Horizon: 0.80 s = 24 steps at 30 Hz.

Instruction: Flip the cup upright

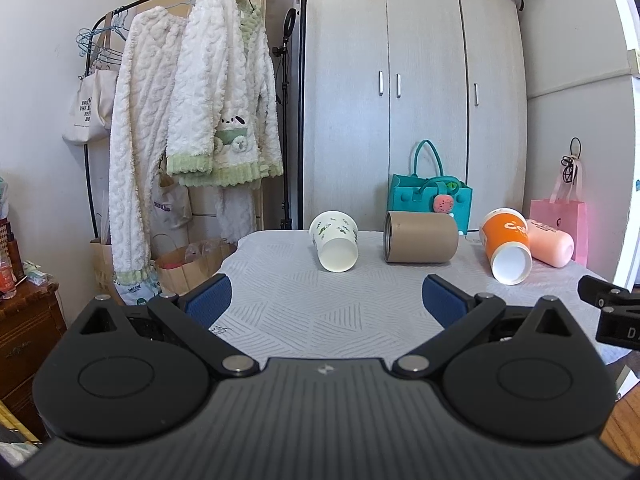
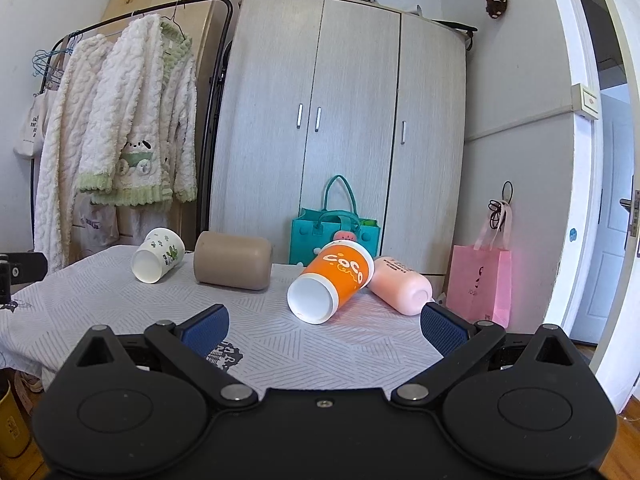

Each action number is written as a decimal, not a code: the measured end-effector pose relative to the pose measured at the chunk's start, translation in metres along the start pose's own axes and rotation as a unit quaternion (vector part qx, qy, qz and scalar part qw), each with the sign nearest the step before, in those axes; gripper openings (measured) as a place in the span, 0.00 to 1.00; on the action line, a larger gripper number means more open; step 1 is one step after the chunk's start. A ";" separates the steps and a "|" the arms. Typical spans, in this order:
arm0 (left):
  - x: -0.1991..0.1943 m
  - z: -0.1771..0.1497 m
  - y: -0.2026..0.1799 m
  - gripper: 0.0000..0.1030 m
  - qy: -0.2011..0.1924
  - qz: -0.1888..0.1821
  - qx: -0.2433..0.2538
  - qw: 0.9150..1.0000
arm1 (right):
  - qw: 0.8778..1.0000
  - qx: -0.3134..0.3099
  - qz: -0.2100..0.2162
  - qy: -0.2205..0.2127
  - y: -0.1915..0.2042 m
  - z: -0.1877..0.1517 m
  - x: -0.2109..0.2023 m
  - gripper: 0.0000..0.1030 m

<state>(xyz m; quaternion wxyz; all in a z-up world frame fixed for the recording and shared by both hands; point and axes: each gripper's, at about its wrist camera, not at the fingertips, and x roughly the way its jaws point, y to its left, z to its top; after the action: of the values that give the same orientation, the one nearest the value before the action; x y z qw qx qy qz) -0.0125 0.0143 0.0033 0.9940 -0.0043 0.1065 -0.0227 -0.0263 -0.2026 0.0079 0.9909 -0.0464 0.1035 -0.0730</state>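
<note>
Four cups lie on their sides on the counter: white cup, brown cup, orange cup, pink cup. Two hand-held grippers, left hand-held gripper and right hand-held gripper, hover spread wide, holding nothing.

Black grippers, blue ribbed fingers

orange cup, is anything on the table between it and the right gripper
Nothing visible is. The right gripper is open, and only bare tablecloth lies between its fingers and the orange cup, which lies on its side. The pink bottle touches the cup's far side, behind it.
</note>
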 end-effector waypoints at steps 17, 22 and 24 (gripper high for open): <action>0.000 0.000 -0.003 1.00 0.002 -0.004 -0.002 1.000 | 1.000 0.001 0.000 -0.001 0.001 -0.002 -0.002 1.00; -0.001 0.000 -0.004 1.00 0.004 -0.005 -0.004 1.000 | 1.000 0.000 0.001 0.002 0.001 -0.003 -0.002 1.00; -0.001 0.000 -0.004 1.00 0.005 -0.005 -0.007 1.000 | 1.000 0.000 0.002 0.002 0.000 -0.002 -0.001 1.00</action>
<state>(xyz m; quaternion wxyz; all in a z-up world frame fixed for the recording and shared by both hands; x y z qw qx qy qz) -0.0138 0.0102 0.0037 0.9933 -0.0112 0.1114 -0.0269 -0.0278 -0.2023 0.0065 0.9908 -0.0464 0.1051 -0.0712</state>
